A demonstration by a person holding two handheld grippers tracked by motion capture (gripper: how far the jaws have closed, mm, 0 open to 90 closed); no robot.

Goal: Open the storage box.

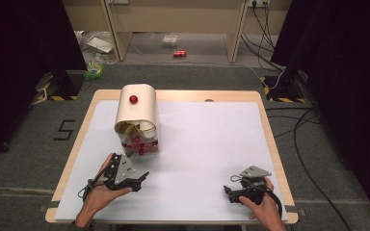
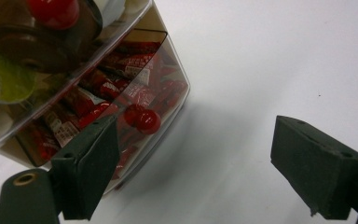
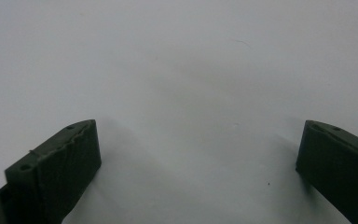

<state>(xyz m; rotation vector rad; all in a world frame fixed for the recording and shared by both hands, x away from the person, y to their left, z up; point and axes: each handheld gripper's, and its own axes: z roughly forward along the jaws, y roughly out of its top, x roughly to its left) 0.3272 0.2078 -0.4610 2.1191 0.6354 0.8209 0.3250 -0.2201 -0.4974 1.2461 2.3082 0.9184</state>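
A cream-topped container with a red knob on its lid stands at the table's back left. Its clear lower drawer holds several red packets and has a red knob on its front. My left gripper is open just in front of that drawer, a little to its right, jaws wide apart with nothing between them. In the left gripper view the drawer knob sits just beyond the left jaw. My right gripper is open low over the bare white surface near the front right.
The white mat covers a wooden table. Cables trail over the grey floor to the right. A red can and litter lie on the floor beyond the table.
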